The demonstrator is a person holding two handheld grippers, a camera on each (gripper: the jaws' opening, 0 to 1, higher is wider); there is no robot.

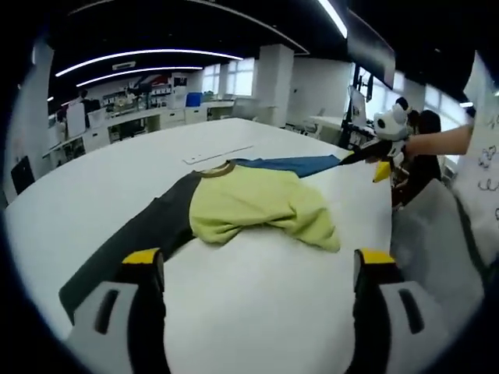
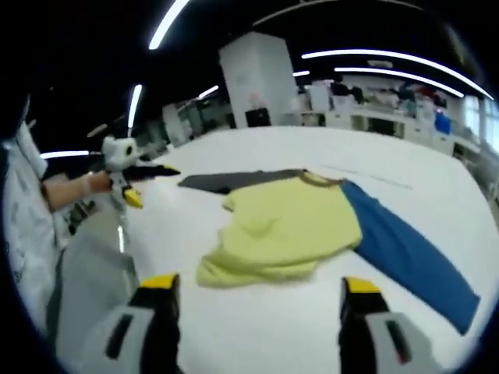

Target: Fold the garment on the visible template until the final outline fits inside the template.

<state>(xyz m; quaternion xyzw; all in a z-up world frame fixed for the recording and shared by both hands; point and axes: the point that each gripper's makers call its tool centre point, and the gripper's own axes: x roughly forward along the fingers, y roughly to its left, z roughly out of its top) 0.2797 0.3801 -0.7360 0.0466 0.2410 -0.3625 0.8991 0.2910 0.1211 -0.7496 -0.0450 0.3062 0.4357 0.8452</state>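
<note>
Lying crumpled on the white table point(image 1: 257, 312), the garment point(image 1: 257, 206) looks light, limp and prone to bunching; take the sleeve ends beside its yellow body. Left gripper point(image 1: 257, 269) and right gripper point(image 2: 256, 294) both gape wide, holding nothing.

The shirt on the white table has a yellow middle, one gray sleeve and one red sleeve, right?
Almost. The shirt on the white table does have a yellow middle and one gray sleeve, but the other sleeve is blue, not red. The right gripper view shows it best.
</note>
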